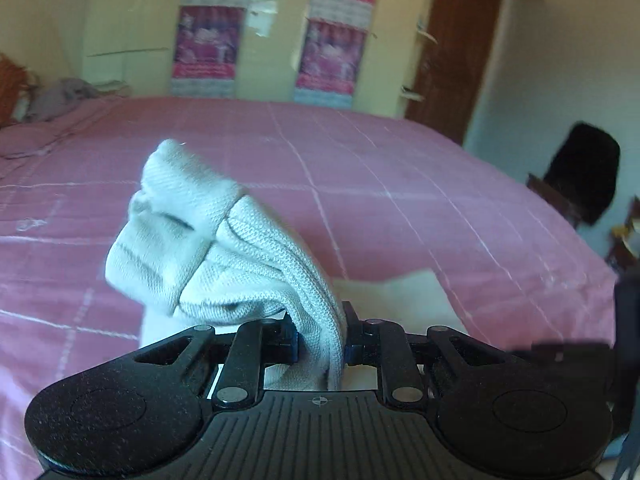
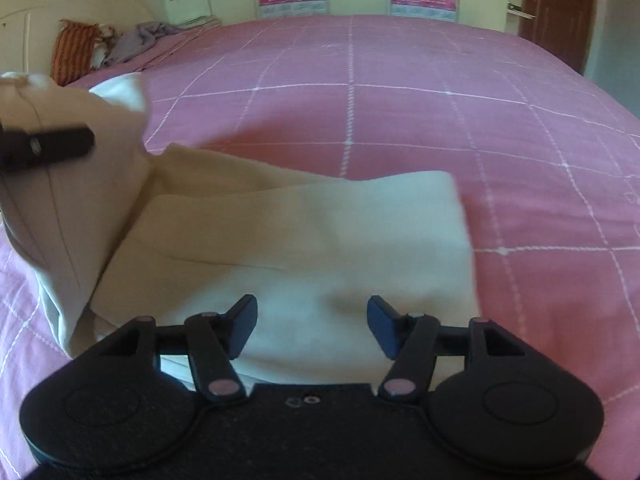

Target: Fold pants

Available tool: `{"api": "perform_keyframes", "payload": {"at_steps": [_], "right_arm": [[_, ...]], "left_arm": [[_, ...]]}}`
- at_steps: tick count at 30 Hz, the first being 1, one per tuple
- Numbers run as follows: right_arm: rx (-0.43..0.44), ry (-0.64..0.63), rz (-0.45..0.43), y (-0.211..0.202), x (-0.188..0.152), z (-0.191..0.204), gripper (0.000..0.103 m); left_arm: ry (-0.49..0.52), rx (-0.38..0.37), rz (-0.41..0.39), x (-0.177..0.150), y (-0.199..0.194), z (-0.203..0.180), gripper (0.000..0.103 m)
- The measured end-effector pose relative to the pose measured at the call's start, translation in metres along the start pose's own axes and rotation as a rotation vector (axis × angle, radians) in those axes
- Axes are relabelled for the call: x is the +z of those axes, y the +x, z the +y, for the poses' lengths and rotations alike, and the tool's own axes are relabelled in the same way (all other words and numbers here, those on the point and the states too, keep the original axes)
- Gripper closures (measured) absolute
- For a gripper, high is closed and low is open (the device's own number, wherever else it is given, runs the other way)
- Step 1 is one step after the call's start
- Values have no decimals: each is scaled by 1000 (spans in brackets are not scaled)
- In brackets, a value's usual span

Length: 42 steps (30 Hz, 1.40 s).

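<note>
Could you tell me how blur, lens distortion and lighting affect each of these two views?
Left wrist view: daylit; the pants bunched in the left gripper are smeared at their edges, and the posters behind are soft. Right wrist view: the fisheye bends the bedspread grid lines, the pants' right edge is motion-blurred, and the corners are vignetted black.

A home bedroom: a wide bed (image 2: 400,112) under a pink checked cover; an orange striped pillow (image 2: 74,50) at its far corner; cream wardrobe doors (image 1: 132,20) and a brown door (image 1: 452,52) behind.
</note>
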State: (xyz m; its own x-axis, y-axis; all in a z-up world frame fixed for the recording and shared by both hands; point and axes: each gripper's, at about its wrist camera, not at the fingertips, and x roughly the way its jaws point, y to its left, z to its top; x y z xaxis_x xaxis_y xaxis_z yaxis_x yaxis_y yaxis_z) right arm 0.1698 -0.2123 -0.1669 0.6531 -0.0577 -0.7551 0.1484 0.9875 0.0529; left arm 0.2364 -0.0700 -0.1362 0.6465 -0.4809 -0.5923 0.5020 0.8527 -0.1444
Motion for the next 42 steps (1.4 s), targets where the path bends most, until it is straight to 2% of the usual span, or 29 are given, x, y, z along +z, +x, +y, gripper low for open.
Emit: {"api": "perform_keyframes", "payload": {"at_steps": [3, 4, 6, 9, 12, 15, 18, 21, 24, 27, 29, 31, 33, 35, 36, 37, 38, 39, 40, 42], "right_arm": [[-41, 37, -14, -13, -7, -35, 35], [-46, 49, -9, -16, -9, -44, 35], [-49, 70, -8, -22, -15, -60, 35], [-41, 98, -19, -28, -23, -72, 35], [-19, 113, -30, -30, -22, -75, 34], [5, 133, -47, -37, -20, -79, 27], [32, 162, -63, -42, -20, -82, 26], [68, 180, -60, -42, -21, -80, 25], [137, 219, -58, -41, -21, -76, 19], [167, 225, -38, -35, -20, -66, 16], [160, 233, -15, -26, -18, -61, 17], [146, 260, 8, -18, -18, -59, 18], [149, 298, 24, -11, -19, -59, 18], [157, 322, 32, -4, -18, -60, 20], [168, 335, 33, -1, -16, -60, 35], [188, 352, 34, 3, -15, -59, 55], [185, 366, 39, 6, -13, -57, 56], [171, 362, 26, 4, -12, -54, 60], [164, 328, -5, -4, -10, -47, 65], [164, 208, -110, -31, -2, -32, 68]], "left_arm": [[69, 6, 143, -15, 28, -37, 81], [95, 32, 153, -21, 23, -55, 80], [131, 49, 136, -22, 15, -66, 79], [172, 27, 110, -19, -8, -77, 79], [262, 32, 94, -25, -26, -88, 79], [232, -9, 93, -30, -40, -81, 79], [255, 13, 71, -35, -54, -78, 79], [122, 21, 69, -31, -54, -60, 79], [-51, 78, 71, -29, -47, -21, 79], [-171, 156, 110, -36, -36, 15, 79], [-252, 168, 158, -46, -24, 33, 79], [-299, 147, 201, -58, -12, 43, 79], [-302, 152, 194, -64, -9, 42, 79], [-298, 157, 192, -65, -8, 38, 79], [-297, 155, 191, -65, -8, 38, 79], [-301, 154, 191, -64, -8, 38, 79], [-314, 151, 186, -63, -10, 38, 79], [-331, 143, 167, -59, -15, 39, 79], [-337, 138, 140, -55, -21, 40, 79], [-311, 145, 88, -47, -32, 36, 78]]}}
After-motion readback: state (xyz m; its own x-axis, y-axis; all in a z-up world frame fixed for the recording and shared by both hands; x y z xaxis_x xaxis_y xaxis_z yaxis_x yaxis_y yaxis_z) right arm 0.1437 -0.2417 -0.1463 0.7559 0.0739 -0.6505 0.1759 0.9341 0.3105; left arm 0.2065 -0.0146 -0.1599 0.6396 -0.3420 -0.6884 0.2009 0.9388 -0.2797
